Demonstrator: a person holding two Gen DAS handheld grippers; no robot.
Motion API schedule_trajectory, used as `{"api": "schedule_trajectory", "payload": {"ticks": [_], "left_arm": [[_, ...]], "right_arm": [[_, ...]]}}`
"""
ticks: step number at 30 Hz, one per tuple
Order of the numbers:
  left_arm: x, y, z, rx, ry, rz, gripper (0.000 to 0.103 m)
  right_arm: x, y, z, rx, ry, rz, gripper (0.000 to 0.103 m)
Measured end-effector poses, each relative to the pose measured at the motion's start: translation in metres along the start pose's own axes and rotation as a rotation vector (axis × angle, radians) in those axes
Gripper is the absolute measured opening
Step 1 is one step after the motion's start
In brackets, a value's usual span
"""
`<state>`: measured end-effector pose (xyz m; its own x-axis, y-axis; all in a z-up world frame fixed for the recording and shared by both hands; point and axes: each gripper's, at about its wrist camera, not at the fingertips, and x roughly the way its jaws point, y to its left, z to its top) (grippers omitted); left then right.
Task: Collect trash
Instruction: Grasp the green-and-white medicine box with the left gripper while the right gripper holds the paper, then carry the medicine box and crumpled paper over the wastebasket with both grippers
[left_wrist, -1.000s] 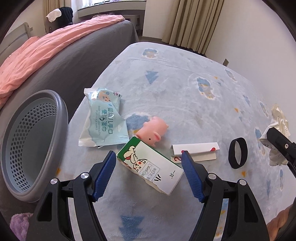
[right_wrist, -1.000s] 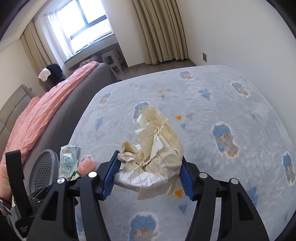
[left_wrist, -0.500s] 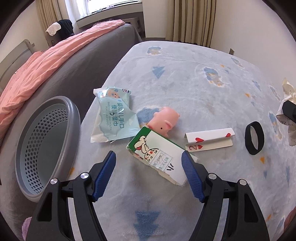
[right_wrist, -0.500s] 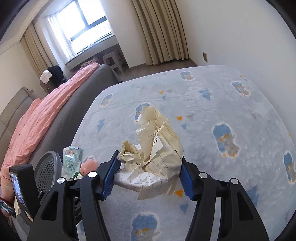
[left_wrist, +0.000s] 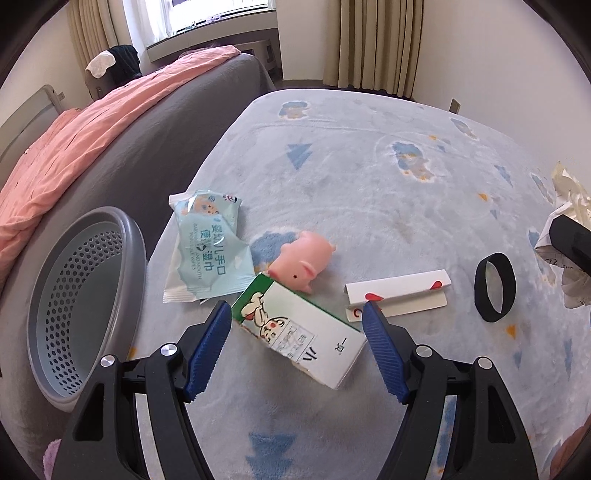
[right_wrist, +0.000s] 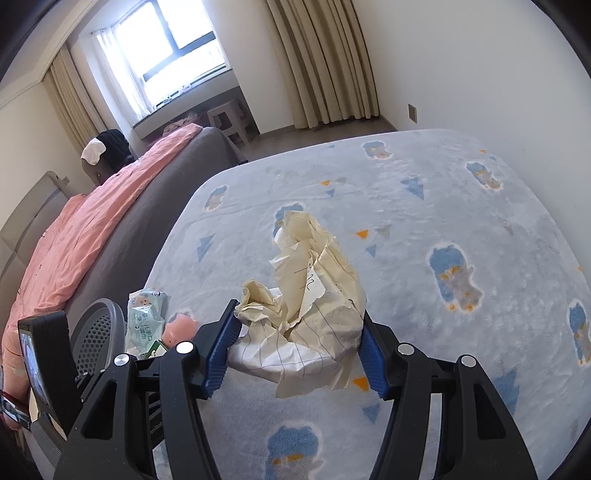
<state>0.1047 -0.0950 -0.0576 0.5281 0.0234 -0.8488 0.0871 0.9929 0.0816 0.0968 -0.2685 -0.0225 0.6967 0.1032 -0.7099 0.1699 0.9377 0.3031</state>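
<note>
A green-and-white carton (left_wrist: 299, 328) lies slanted on the pale blue carpet (left_wrist: 369, 192). My left gripper (left_wrist: 297, 321) hovers over it, open, with the carton between the blue fingers and not gripped. A torn wet-wipes packet (left_wrist: 207, 247) lies just beyond it, beside the grey perforated basket (left_wrist: 129, 236). My right gripper (right_wrist: 299, 332) is shut on a crumpled ball of lined paper (right_wrist: 314, 302), held above the carpet. That paper (left_wrist: 569, 199) also shows at the right edge of the left wrist view.
A pink toy pig (left_wrist: 303, 258) touches the carton's far corner. A folded playing card (left_wrist: 399, 291) and a black band (left_wrist: 495, 291) lie to the right. A grey bed with a pink quilt (left_wrist: 74, 147) runs along the left, behind the basket.
The left wrist view swung a little sideways and came back over the carton, which stayed on the carpet beside the pig. The right gripper and its paper have not moved.
</note>
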Motion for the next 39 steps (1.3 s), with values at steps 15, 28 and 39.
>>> {"api": "schedule_trajectory", "payload": {"ticks": [15,28,39], "left_arm": [[0.002,0.008,-0.014,0.058,0.01,0.065,0.073],[-0.018,0.056,-0.041,0.018,-0.005,0.006,0.073],[-0.009,0.08,-0.049,-0.083,0.022,-0.052,0.074]], "right_arm": [[0.0,-0.002,0.001,0.011,0.001,0.004,0.058],[0.001,0.006,-0.002,-0.008,0.008,0.009,0.058],[0.004,0.008,-0.004,-0.017,0.016,0.008,0.058]]}}
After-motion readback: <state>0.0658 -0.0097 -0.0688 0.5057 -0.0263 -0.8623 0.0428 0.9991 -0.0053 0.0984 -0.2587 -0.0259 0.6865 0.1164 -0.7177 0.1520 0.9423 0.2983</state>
